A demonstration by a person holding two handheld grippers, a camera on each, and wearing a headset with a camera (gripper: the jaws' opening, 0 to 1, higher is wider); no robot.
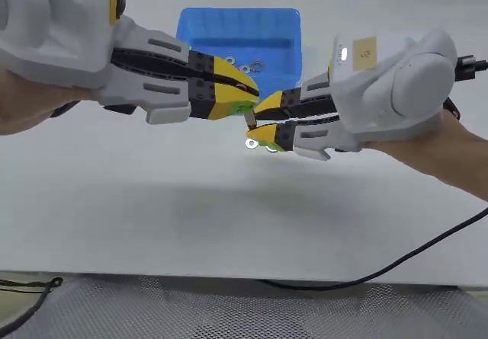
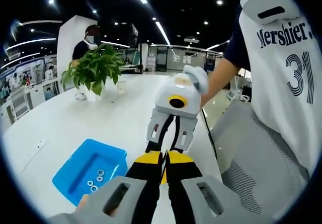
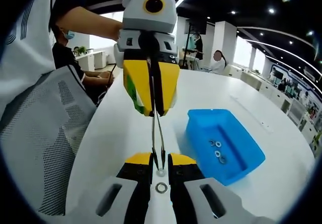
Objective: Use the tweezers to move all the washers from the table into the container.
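Two washers lie loose on the white tabletop [image 1: 229, 217], near the container but clear of it. The first washer [image 3: 160, 172] sits right at the tips of the tweezers [image 3: 156, 133], which point down at it with both legs drawn close together. Whether the tips actually pinch it cannot be told. The second washer [image 3: 161, 187] lies just beside the first, flat and untouched.

The left tongs [image 3: 151, 112] are clamped tight on the upper part of the tweezers. They come in from the left in the head view and from above in the right gripper view. The right tongs [image 3: 161, 157] stand at a narrow gap low over the tabletop, facing the left tongs. The tweezer tips and both loose washers show inside that gap. Whether their pads press on the tweezer legs cannot be told.

The blue container [image 3: 236, 136] stands open on the tabletop beyond the two tongs in the head view. A small cluster of stored washers [image 3: 217, 153], about four, lies on its floor.

Further out, a black cable [image 1: 396, 259] runs across the tabletop toward its near edge. A grey mesh chair [image 3: 50, 133] stands beside the tabletop. In the left gripper view a potted plant [image 2: 95, 68] stands on the far part of the tabletop, and the person's white jersey [image 2: 287, 68] with the number 31 shows.
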